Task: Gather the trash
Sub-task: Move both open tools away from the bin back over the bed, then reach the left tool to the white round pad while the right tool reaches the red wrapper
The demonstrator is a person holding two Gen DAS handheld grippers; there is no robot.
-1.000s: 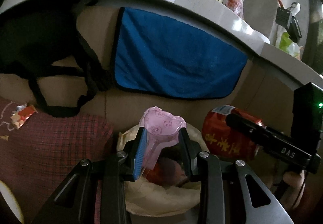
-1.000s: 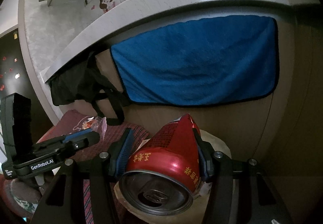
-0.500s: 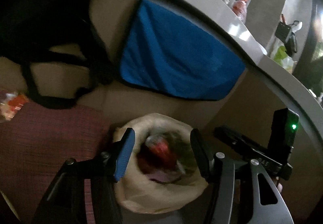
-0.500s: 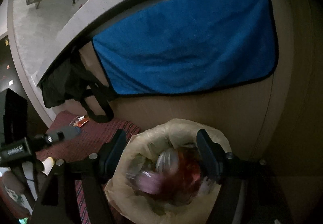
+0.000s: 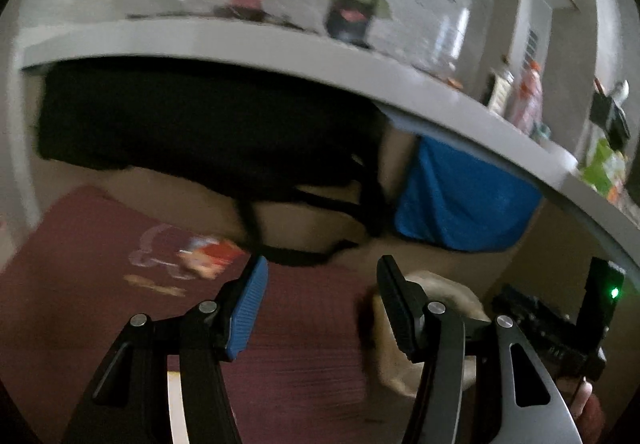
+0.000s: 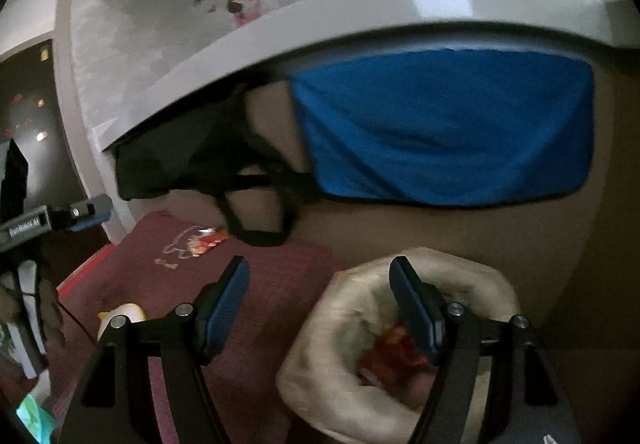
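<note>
A cream trash bag (image 6: 352, 328) stands open on the maroon cushion (image 6: 280, 276), with red trash inside (image 6: 396, 356). It also shows in the left wrist view (image 5: 448, 292), behind my right finger. My right gripper (image 6: 320, 296) is open and empty, just left of and above the bag's mouth. My left gripper (image 5: 320, 300) is open and empty over the cushion (image 5: 300, 356), left of the bag. A red and white snack wrapper (image 5: 208, 256) lies on the cushion ahead of it; it also shows in the right wrist view (image 6: 204, 242).
A blue towel (image 6: 448, 131) and a black bag (image 5: 208, 131) hang under a grey counter edge (image 5: 280, 51). A yellow and white object (image 6: 124, 314) lies at the cushion's near left. Bottles (image 5: 528, 99) stand on the counter at right.
Both grippers let go of their trash, the pink cup and the red can, into the bag and opened. Both have since swung left, away from the bag, toward the wrapper.
</note>
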